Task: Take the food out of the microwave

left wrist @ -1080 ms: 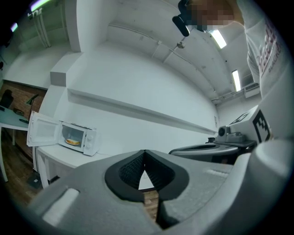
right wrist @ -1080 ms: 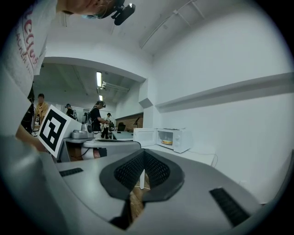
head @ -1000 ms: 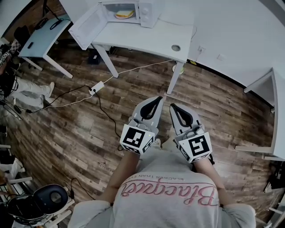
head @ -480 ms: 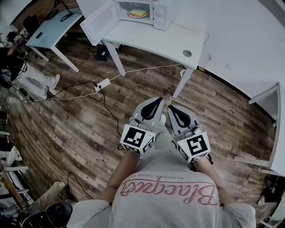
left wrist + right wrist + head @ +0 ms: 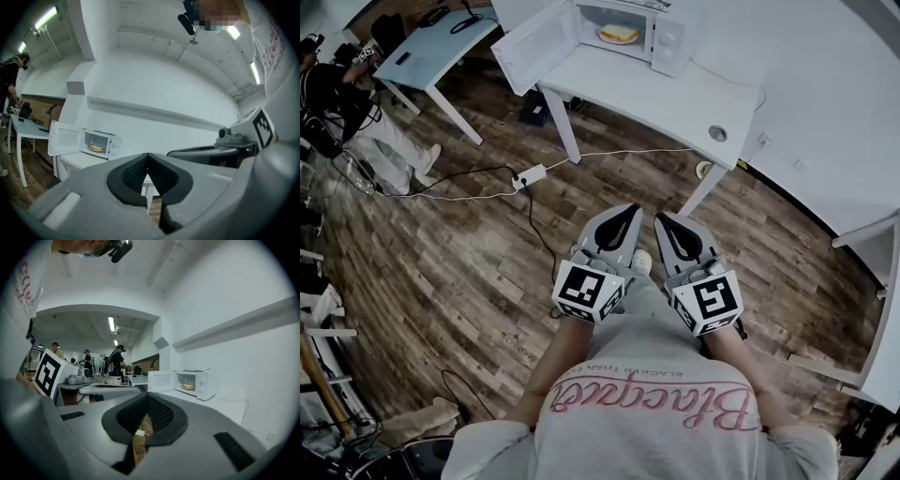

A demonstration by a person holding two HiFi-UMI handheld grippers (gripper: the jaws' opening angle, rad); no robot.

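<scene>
Head view, open microwave (image 5: 670, 39) on white table (image 5: 675, 98), food (image 5: 620, 35) inside

A white power strip (image 5: 531, 175) lies on the dark wooden floor (image 5: 441, 272).

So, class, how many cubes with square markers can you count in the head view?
2. One cube rides on the left gripper, at lower centre; the second cube rides on the right gripper, beside it. No more seem hidden.
</scene>
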